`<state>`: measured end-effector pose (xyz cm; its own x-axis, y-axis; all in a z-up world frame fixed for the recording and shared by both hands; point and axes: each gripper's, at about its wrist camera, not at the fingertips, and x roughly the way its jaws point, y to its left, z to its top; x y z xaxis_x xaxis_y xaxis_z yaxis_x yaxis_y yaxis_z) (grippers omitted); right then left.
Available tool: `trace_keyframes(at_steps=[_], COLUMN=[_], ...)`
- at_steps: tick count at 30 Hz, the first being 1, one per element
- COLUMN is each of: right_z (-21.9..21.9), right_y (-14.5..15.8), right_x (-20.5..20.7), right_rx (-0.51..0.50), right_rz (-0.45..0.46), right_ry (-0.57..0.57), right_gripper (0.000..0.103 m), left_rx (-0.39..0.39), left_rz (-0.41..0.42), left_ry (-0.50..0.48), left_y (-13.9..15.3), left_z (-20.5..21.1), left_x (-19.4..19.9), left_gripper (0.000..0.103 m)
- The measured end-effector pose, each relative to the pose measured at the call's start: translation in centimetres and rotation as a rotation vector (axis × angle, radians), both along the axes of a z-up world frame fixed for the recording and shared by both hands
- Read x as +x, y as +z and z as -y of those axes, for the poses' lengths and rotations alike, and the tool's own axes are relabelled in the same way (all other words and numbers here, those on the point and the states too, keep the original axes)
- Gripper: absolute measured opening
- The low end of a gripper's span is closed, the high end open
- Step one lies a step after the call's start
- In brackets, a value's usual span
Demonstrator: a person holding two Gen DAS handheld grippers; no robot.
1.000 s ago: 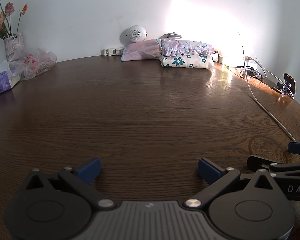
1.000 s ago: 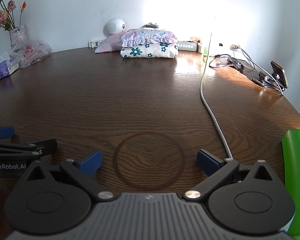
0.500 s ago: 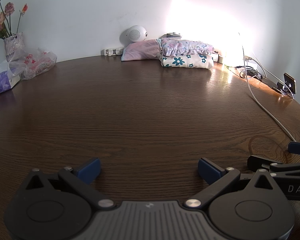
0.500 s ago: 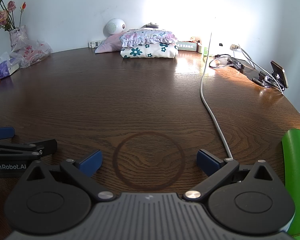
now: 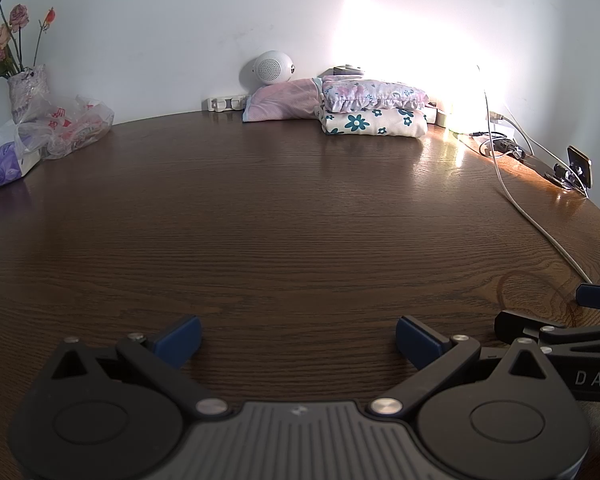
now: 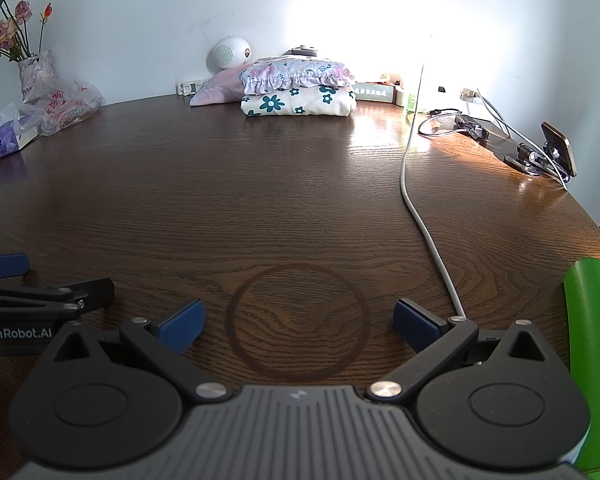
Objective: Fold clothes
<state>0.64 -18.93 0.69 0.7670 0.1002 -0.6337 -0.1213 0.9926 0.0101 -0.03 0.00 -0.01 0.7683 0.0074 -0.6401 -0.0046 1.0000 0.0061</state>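
A stack of folded clothes [image 5: 374, 114] [image 6: 298, 94] lies at the far edge of the dark wooden table [image 5: 280, 216] [image 6: 260, 184], a frilly floral piece on top of a white one with teal flowers. A pink garment [image 5: 280, 100] [image 6: 216, 88] sits to its left. Low over the near table, my left gripper [image 5: 298, 338] stands open with nothing between its fingers. Beside it on the right, my right gripper [image 6: 296, 324] is open too and holds nothing. Each gripper shows at the edge of the other's view. No cloth lies near either one.
A white cable [image 6: 416, 200] runs across the table's right side toward a phone on a stand [image 6: 556, 148]. Something green [image 6: 592, 344] lies at the right edge. A flower vase [image 5: 26, 88], plastic bag [image 5: 72, 124] and tissue pack [image 5: 4, 168] sit far left.
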Motion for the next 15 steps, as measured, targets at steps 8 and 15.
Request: trace_keyframes(at_steps=[8,15], right_z=[-0.13,-0.04], right_y=[0.02,0.01], right_x=[0.02,0.06], right_rx=[0.0,0.0], right_rz=[0.0,-0.001], right_ry=[-0.003,-0.008], right_gripper=[0.102,0.102], left_rx=[0.0,0.0], left_rz=[0.0,0.0], left_ry=[0.0,0.001], left_y=[-0.08,-0.07], left_z=[0.06,0.1], left_x=[-0.09,-0.09], left_gripper=[0.103,0.103])
